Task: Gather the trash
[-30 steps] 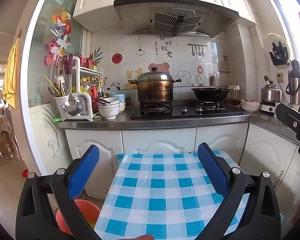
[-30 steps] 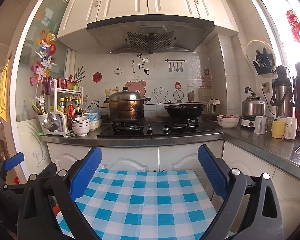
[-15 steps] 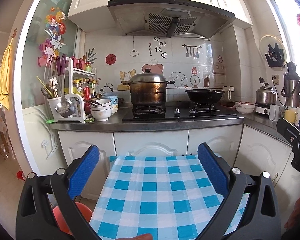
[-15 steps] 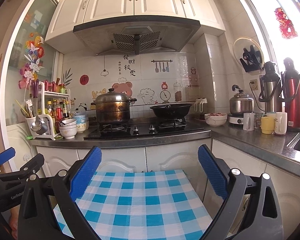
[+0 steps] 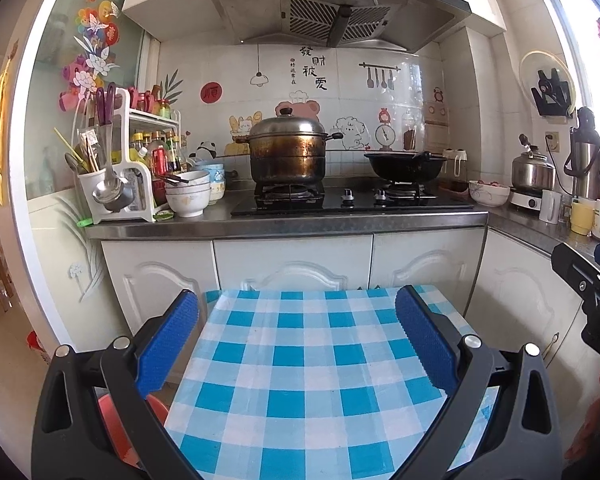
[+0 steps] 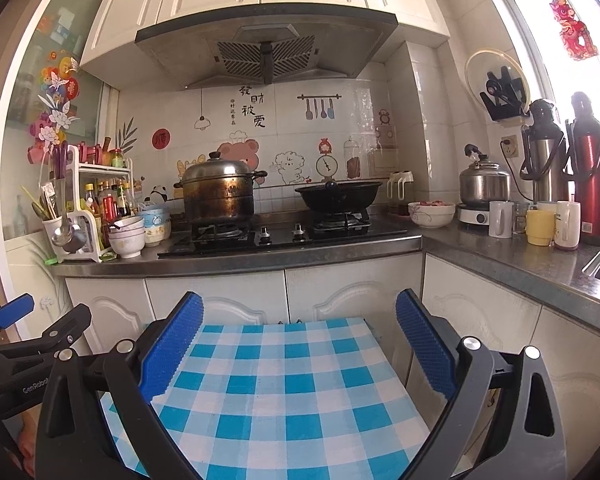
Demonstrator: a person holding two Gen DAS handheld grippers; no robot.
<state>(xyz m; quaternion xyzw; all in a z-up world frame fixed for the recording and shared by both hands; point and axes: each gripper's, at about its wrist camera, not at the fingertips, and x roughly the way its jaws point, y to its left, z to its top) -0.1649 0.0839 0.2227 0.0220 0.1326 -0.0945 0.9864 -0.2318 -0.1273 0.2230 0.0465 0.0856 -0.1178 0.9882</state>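
No trash shows in either view. My left gripper (image 5: 298, 308) is open and empty, held above a table with a blue-and-white checked cloth (image 5: 312, 372). My right gripper (image 6: 298, 308) is open and empty above the same cloth (image 6: 284, 384). The right gripper shows at the right edge of the left wrist view (image 5: 588, 280); the left gripper shows at the left edge of the right wrist view (image 6: 32, 332). An orange-red bin (image 5: 116, 428) stands on the floor left of the table, partly hidden by my left finger.
Ahead is a steel counter (image 5: 284, 226) with white cabinets (image 5: 292, 264) under it. On it are a steamer pot (image 5: 286, 152), a wok (image 5: 404, 166), stacked bowls (image 5: 188, 198) and a utensil rack (image 5: 116, 176). Kettle, mugs (image 6: 540, 226) and thermoses (image 6: 588, 168) stand on the right.
Both grippers have tilted up and shifted a little, so the counter sits lower and the table's far edge lies further down in view. Both grippers stay open and empty.
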